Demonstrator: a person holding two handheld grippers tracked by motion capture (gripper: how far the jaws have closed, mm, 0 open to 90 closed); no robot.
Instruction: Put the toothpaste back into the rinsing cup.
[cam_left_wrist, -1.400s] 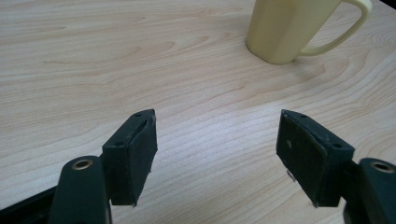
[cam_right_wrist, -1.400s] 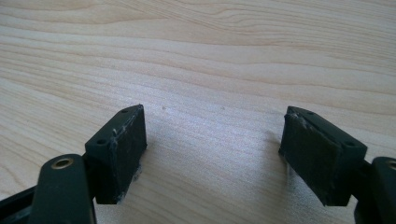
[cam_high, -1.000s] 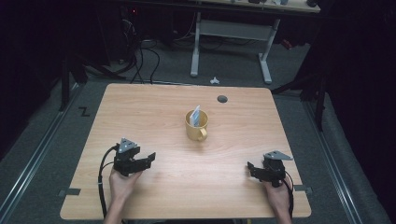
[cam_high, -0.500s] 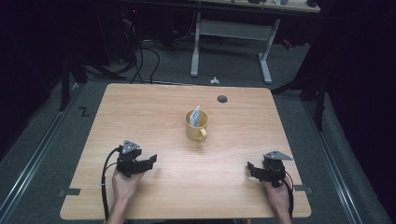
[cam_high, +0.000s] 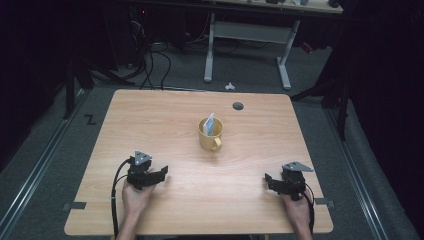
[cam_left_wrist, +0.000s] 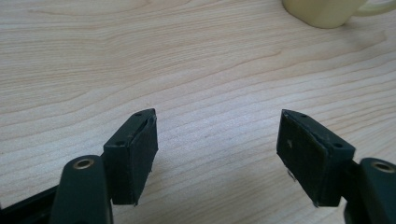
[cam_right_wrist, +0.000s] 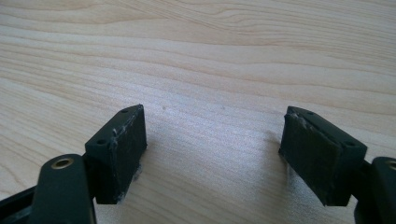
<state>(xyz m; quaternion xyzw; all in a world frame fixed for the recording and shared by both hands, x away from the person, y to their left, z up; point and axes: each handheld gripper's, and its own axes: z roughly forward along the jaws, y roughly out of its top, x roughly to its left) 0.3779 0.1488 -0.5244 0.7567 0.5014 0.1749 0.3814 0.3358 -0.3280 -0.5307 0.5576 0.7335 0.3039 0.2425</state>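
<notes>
Bench (cam_high: 150, 120) of pale wood, seen from the high view, carries a yellow mug (cam_high: 210, 135) near its middle, handle turned toward the person, with a light blue-and-white packet (cam_high: 211, 123) standing tilted inside it; a dark round hole (cam_high: 238, 106) sits in the bench top beyond the mug. Left tool (cam_high: 161, 172) lies low over the near left part of the bench in the person's left hand (cam_high: 136, 197), its tips pointing toward the centre, well apart from the mug. Right tool (cam_high: 268, 179) lies low over the near right part in the right hand (cam_high: 297, 210), tips pointing left, likewise well apart from the mug. Left gripper view: the left tool (cam_left_wrist: 217, 140) has its two black jaws spread wide with bare wood grain between them, and the base of the yellow mug (cam_left_wrist: 327, 11) appears at the upper right edge, handle to the right. Right gripper view: the right tool (cam_right_wrist: 212, 140) also stands spread wide, nothing between its pads, over bare bench surface.
</notes>
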